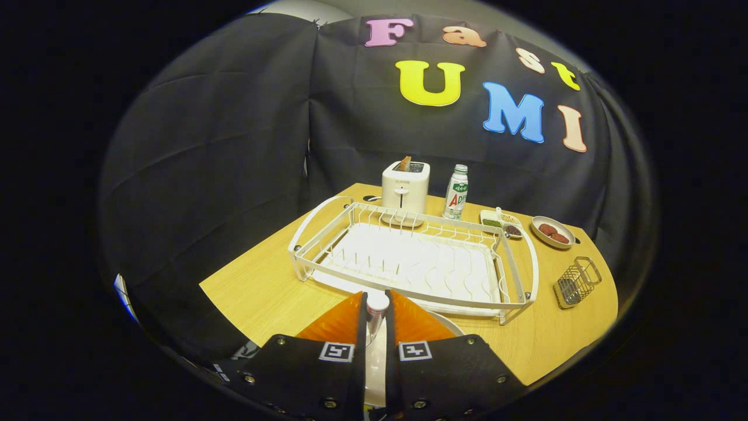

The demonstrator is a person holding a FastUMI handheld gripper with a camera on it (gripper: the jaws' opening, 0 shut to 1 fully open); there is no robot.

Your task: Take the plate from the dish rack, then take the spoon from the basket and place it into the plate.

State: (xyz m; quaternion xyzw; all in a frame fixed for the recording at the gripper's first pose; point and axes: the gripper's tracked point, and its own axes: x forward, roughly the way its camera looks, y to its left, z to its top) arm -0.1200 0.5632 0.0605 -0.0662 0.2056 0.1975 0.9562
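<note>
Wooden table (263, 292) carries the emptied rack (409, 263) mid-frame. Bottom centre, my gripper (376, 318) is pinched nearly closed on the spoon (377, 307), handle up, hanging over the plate (447, 324) for the drop. Basket (575, 283) sits right.

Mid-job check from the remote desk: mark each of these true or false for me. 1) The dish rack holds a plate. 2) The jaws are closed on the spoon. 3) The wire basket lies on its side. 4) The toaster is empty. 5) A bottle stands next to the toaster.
1) False: the dish rack holds none; the plate lies under the gripper.
2) True: both press the spoon.
3) True: basket.
4) False: the toaster holds toast.
5) True: bottle.
</note>
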